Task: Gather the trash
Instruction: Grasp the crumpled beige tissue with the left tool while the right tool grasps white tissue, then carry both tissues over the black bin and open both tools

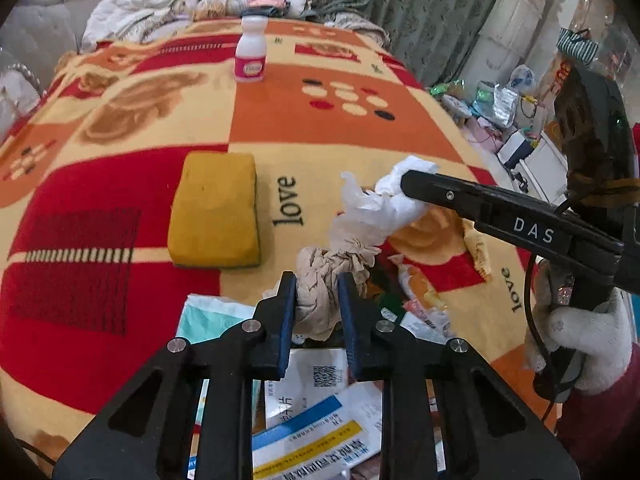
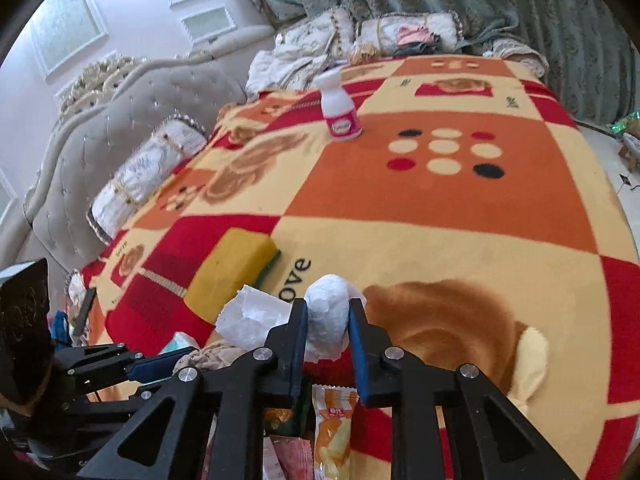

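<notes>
My left gripper (image 1: 317, 286) is shut on a crumpled beige tissue (image 1: 320, 280) just above the blanket. My right gripper (image 2: 328, 312) is shut on a crumpled white tissue (image 2: 326, 314); in the left wrist view it reaches in from the right (image 1: 416, 184) with the white tissue (image 1: 384, 204) at its tip. Snack wrappers (image 1: 420, 292) and printed papers (image 1: 320, 420) lie under the grippers. An orange snack packet (image 2: 334, 432) shows below the right gripper.
A yellow sponge (image 1: 216, 220) lies left of centre on the patterned blanket (image 1: 80, 280). A small white bottle with a pink label (image 1: 251, 50) stands upright at the far side. Pillows and curtains lie behind; clutter on the floor at right (image 1: 500, 112).
</notes>
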The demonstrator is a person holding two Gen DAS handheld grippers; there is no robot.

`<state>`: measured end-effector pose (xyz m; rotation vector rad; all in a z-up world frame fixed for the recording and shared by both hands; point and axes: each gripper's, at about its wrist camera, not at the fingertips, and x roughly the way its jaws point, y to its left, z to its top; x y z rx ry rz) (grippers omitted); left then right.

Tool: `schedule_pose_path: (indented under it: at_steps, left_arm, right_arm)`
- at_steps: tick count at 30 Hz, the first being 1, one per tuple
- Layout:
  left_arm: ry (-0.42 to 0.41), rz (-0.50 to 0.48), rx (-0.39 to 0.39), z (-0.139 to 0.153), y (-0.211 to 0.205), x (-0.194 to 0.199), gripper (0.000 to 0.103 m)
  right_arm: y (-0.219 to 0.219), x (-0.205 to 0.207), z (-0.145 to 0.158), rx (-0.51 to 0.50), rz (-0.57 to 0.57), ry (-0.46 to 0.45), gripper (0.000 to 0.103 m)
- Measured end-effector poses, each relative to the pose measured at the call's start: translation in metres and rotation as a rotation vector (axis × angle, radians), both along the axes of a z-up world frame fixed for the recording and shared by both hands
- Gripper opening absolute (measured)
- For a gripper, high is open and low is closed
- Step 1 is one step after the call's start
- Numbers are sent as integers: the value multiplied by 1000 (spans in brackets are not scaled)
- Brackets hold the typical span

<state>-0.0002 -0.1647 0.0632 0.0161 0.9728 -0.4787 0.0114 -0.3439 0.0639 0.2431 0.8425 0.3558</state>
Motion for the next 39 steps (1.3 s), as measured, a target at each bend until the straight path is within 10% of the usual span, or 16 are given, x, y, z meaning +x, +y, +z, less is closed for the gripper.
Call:
schedule_pose_path:
  at_steps: [39]
  left_arm:
    - [-194, -69, 97, 49, -86, -99, 19]
  right_arm:
    - [-89, -160, 26, -7, -138, -45, 19]
